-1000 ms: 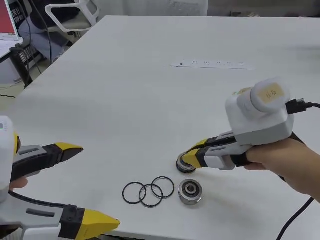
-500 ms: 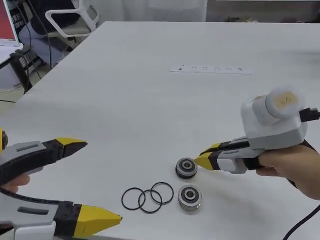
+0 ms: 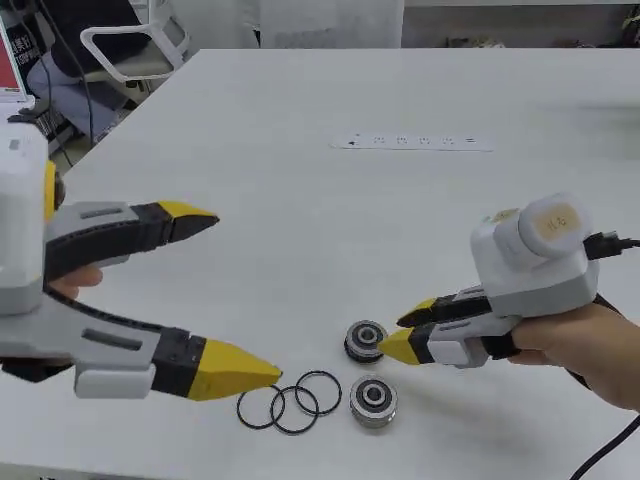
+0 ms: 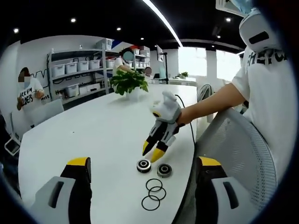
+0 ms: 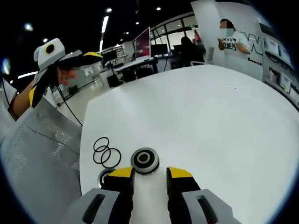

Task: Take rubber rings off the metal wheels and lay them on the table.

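White, matte table (image 3: 300,200) in an open office with ceiling spotlights. A white-framed chair (image 3: 130,45) stood past the far left corner. From left: the left gripper (image 3: 247,295), grey with glossy yellow tips, had its jaws spread wide and empty above the near edge. Three thin black rubber rings (image 3: 297,398) lay flat on the table, overlapping in a chain. Just right of them lay two round metal wheels (bright rims, dark hubs), the nearer wheel (image 3: 373,400) in front of the farther wheel (image 3: 365,341). The right gripper (image 3: 392,335) had its jaws narrowly parted, holding nothing. Its tips were just beside the farther wheel, though contact could not be judged.
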Motion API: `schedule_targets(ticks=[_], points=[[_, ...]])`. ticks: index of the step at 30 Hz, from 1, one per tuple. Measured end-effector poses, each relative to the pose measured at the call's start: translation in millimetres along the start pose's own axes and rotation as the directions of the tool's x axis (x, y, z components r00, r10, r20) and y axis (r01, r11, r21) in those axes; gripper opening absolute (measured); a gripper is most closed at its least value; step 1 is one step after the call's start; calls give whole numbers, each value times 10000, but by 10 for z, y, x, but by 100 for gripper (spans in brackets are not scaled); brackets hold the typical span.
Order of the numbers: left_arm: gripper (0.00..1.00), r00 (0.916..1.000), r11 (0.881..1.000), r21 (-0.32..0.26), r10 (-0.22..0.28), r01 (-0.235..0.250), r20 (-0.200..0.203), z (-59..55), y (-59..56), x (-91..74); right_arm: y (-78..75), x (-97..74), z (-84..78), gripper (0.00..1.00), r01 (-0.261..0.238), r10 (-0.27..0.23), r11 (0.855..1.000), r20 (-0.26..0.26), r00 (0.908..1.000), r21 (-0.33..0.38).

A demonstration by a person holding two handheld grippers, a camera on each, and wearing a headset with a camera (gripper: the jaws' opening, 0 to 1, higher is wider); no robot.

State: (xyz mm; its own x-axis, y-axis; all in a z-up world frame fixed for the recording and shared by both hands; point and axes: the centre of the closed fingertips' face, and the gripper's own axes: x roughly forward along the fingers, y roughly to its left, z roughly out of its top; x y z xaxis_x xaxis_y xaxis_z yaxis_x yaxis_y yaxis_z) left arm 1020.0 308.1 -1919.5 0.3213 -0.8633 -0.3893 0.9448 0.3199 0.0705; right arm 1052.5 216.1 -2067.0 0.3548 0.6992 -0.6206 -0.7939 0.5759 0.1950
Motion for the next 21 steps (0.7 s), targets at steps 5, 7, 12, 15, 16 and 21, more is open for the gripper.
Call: schedule_targets(ticks=[5, 7, 12, 15, 16, 21], points=[[82, 9998, 9987, 505, -53, 44, 184, 131, 122, 223, 27, 63, -49, 25, 32, -40, 9985, -153, 9999, -549], [80, 9997, 9978, 645, -150, 137, 200, 154, 148, 323, 29, 79, -46, 25, 76, -86, 9967, -115, 9999, -809], [74, 9996, 9964, 797, -271, 279, -115, 86, 223, 562, 51, 113, -62, 24, 56, -76, 9946, -181, 9998, -1032], [68, 9993, 9966, 741, -373, 374, -28, 69, 247, 697, 44, 116, -47, 23, 114, -127, 9943, -116, 9999, -1059], [64, 9994, 9966, 756, -337, 340, -44, 54, 256, 734, 42, 118, -44, 23, 115, -126, 9941, -97, 9999, -1075], [51, 9994, 9932, 1111, -335, 336, -23, -30, 253, 958, 50, 121, -45, 23, 72, -79, 9938, -60, 10000, -1111]])
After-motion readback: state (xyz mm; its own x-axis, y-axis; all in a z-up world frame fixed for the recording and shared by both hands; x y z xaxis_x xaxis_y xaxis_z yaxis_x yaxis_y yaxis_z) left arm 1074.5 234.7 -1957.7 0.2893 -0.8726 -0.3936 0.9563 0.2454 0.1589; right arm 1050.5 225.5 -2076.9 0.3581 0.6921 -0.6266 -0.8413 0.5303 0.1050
